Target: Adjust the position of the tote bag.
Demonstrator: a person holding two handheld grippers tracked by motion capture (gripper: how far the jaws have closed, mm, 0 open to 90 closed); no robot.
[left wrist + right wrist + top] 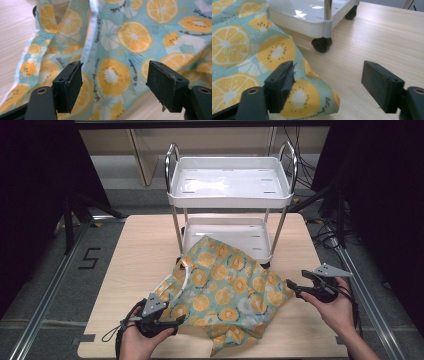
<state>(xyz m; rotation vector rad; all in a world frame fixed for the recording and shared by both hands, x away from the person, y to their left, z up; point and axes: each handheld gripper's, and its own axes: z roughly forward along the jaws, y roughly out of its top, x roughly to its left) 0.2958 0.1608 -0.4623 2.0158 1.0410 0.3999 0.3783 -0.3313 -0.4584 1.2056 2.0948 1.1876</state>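
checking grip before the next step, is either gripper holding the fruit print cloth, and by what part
Nothing is held. The left gripper and right gripper both stand open beside the cloth, pads not pressing on it.

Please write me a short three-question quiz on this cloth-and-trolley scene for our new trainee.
1. True or false: the left gripper is clamped on the fruit-print cloth.
2. What does the cloth's far edge lean against? A) the white trolley's lower tray B) a cardboard box C) a chair
3. Which part of the cloth lies nearest the right gripper?

Key
1. False: both grippers are open, with the cloth only in front of the jaws.
2. A.
3. Its right-hand corner, seen between the jaws in the right gripper view.
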